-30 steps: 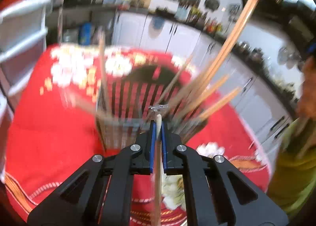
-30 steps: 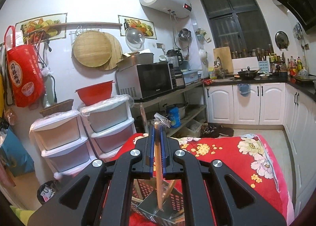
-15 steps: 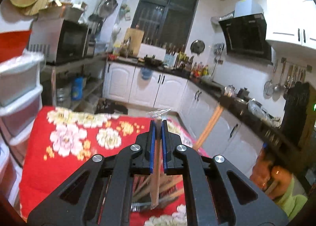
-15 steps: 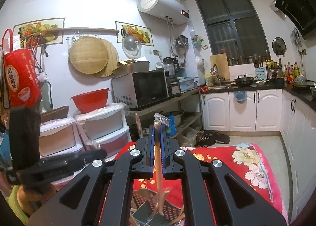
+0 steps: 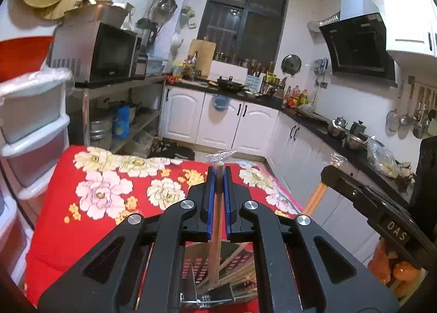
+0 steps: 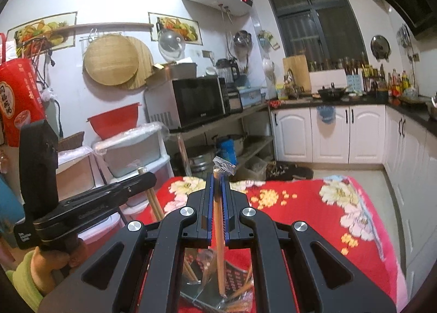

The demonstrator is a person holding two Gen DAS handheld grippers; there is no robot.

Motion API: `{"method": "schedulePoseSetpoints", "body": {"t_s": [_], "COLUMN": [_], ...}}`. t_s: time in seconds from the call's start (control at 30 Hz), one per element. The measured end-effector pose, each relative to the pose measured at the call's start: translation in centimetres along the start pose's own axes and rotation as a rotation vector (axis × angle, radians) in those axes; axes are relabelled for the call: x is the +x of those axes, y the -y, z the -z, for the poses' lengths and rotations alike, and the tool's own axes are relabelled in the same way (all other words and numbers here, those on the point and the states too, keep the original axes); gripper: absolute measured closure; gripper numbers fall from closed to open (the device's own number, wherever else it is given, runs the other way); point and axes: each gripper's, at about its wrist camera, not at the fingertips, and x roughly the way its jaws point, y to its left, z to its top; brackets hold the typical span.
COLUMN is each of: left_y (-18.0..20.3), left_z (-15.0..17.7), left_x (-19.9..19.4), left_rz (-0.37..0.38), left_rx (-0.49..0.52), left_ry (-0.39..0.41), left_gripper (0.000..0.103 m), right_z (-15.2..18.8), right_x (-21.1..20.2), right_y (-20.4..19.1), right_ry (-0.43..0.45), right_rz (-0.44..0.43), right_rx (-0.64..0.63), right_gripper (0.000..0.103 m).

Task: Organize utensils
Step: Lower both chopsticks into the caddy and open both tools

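Your left gripper (image 5: 217, 190) has its jaws clamped on a wooden chopstick (image 5: 215, 231) above the utensil basket (image 5: 218, 294) at the near edge of the red floral table (image 5: 90, 198). Your right gripper (image 6: 217, 201) pinches another chopstick (image 6: 219, 247) over the same basket (image 6: 207, 285). Only the left view shows "DAS" on the other tool's arm; only the right shows the red bag (image 6: 19, 99).

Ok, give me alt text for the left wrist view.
The left gripper is shut on an upright wooden chopstick above a slotted utensil holder on a red floral cloth, with a kitchen behind.
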Motion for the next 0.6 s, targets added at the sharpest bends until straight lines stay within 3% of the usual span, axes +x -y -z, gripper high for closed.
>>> {"method": "schedulePoseSetpoints", "body": {"t_s": [0.6], "left_y": [-0.5], "left_z": [4.1], "left_x": [1.6], "left_rz": [-0.012], "left_rx": [-0.008], "left_ry": [-0.088], "left_gripper": [0.101], "right_z": [5.5], "right_x": [0.4], "right_y": [-0.1], "right_ry": [-0.120], "right_rz": [-0.013], "right_rx": [0.044], "right_gripper": [0.097]}}
